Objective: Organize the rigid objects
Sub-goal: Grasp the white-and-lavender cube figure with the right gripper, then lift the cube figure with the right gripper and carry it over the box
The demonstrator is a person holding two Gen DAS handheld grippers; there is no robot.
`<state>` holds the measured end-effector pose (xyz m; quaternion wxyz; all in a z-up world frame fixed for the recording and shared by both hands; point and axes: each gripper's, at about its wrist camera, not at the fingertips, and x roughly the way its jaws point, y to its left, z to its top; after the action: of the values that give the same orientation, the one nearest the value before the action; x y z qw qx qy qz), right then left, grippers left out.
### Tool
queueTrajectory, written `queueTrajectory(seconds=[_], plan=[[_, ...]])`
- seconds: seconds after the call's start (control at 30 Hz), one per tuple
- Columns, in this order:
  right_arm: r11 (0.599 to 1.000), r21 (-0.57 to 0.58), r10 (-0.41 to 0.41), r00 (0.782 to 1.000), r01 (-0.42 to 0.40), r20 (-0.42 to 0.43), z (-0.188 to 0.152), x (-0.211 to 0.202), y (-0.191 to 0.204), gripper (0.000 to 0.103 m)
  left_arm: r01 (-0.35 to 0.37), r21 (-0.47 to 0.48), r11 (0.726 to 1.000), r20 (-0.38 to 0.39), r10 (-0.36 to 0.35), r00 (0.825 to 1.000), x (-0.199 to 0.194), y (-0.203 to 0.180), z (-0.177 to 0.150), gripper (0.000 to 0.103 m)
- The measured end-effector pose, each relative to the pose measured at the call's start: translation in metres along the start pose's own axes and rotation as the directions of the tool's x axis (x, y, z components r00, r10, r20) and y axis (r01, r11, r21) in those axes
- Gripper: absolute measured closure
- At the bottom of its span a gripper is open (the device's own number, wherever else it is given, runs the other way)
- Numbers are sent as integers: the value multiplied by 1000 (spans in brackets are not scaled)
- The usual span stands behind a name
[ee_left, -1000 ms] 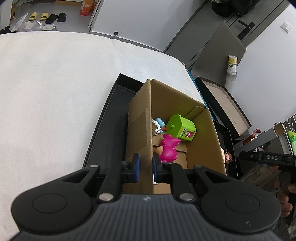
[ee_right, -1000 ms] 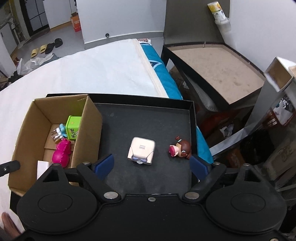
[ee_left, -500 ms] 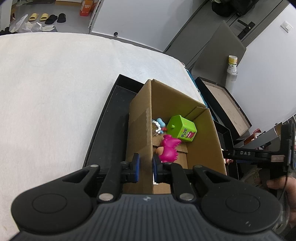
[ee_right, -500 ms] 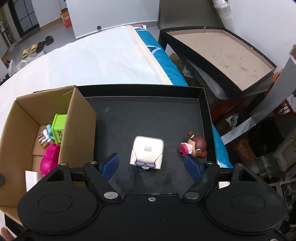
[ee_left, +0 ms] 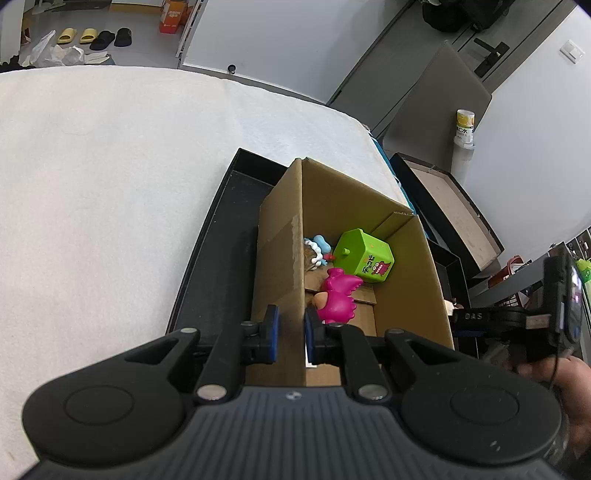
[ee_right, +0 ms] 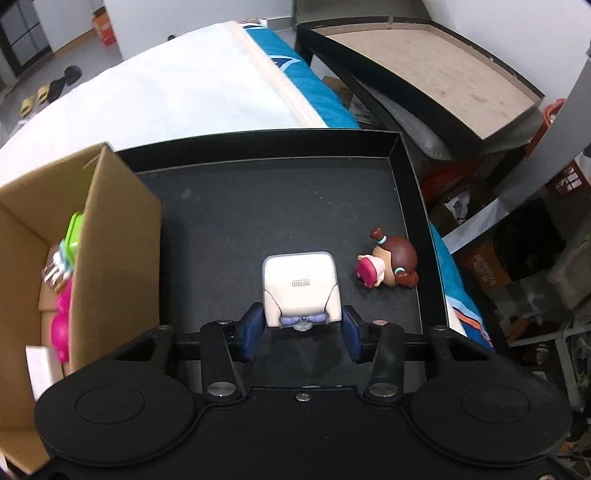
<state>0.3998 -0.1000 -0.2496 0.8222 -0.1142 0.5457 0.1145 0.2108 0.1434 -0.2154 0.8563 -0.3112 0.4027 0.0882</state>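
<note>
3 toys lie in 1 cardboard box [ee_left: 402, 266] whose wall the left gripper [ee_left: 291, 334] pinches, while the right gripper [ee_right: 302, 330], wide open earlier, now brackets 1 white cube toy [ee_right: 300, 286] beside 1 doll [ee_right: 391, 263].

Matt cardboard box [ee_left: 402, 280], glossy plastic green cube [ee_left: 364, 260], matt black tray [ee_right: 280, 199]

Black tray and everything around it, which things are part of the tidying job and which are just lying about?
Part of the job:
white cube toy, between the right gripper fingers
brown-haired doll on the black tray
cardboard box, wall clamped by the left gripper
green cube and pink figure inside it

Lying about:
slippers
orange carton
bottle
</note>
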Motion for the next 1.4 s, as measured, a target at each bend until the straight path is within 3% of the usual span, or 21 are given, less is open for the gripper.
queueTrajectory(seconds=[0.53,1.4], plan=[[997,-67,27,999,-24,32,-11,-54,1,61,-2,2,1000,0,2,1000,0,0,0,90],[983,-172,90,983,-62,161,-4,-141,43,61,1,0,1000,-2,-1,1000,0,-1,-2,90]])
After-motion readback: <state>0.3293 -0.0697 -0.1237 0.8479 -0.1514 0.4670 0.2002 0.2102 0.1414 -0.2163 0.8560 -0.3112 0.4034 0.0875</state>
